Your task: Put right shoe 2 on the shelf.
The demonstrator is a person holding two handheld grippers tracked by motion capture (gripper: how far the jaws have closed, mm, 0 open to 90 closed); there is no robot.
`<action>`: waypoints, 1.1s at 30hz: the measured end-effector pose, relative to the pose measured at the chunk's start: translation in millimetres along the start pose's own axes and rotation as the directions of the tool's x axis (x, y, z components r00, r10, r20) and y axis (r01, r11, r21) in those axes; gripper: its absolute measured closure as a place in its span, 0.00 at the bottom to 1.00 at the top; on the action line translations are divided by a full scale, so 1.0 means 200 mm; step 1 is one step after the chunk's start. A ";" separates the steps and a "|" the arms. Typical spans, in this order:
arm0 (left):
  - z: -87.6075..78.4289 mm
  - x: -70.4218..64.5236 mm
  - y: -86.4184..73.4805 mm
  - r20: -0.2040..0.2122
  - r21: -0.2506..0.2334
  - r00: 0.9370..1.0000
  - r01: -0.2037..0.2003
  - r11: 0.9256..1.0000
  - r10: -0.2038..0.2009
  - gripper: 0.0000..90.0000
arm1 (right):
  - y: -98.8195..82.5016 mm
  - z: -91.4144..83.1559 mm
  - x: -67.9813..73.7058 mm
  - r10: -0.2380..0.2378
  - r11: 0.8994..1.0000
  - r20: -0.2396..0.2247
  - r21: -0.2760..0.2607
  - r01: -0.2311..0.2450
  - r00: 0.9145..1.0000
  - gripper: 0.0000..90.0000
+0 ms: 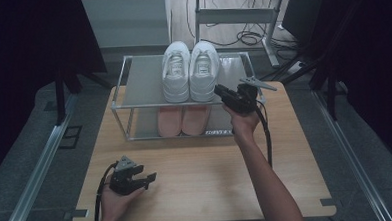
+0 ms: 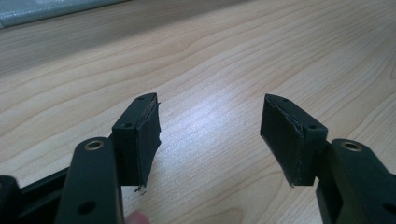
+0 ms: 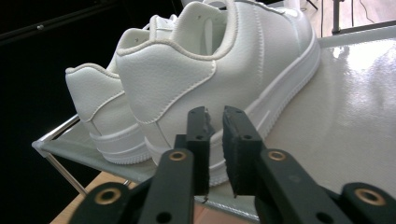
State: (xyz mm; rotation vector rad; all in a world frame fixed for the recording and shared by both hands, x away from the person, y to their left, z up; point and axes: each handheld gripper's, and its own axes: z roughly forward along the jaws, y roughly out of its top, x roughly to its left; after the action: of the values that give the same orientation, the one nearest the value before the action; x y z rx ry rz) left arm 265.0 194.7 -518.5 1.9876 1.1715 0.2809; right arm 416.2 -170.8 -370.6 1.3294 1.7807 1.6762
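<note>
White sneakers (image 1: pixel 190 70) are set heels-near, toes-far on the rack's top shelf (image 1: pixel 143 85). Right hand-held gripper (image 1: pixel 222 93) is parted slightly, empty; left hand-held gripper (image 1: pixel 148 178) is held wide, empty.

Your right claw (image 3: pixel 215 149) looks along its two black jaws at the heel of the nearer white sneaker (image 3: pixel 224 70). The jaws stand a narrow gap apart with nothing between them, just short of the sole's back edge. A second white sneaker (image 3: pixel 105 112) stands just beside the first, farther to the left in your view, its heel facing you too. Both rest on the glossy pale top shelf (image 3: pixel 350 116) of a rack with a metal frame (image 3: pixel 56 140). A strip of wooden surface (image 3: pixel 88 198) shows below the shelf's corner.
</note>
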 end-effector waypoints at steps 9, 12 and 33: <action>0.00 -0.01 0.00 0.001 0.004 1.000 -0.004 1.000 0.004 0.42 | -0.03 -0.06 -0.03 0.003 1.000 -0.002 -0.007 -0.003 1.000 0.77; 0.00 -0.01 -0.01 0.003 0.004 1.000 -0.006 1.000 0.006 0.42 | -0.04 -0.09 -0.04 -0.001 1.000 -0.007 -0.003 0.001 1.000 0.75; 0.00 -0.01 -0.02 0.005 0.003 1.000 -0.004 1.000 0.004 0.42 | -0.21 -0.33 -0.15 0.004 0.999 -0.041 -0.038 -0.005 0.999 0.68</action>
State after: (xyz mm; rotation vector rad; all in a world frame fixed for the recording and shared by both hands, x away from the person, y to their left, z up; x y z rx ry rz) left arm 261.5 194.3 -521.2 1.9924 1.1652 0.2761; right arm 363.5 -226.6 -402.7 1.2929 1.7606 1.7427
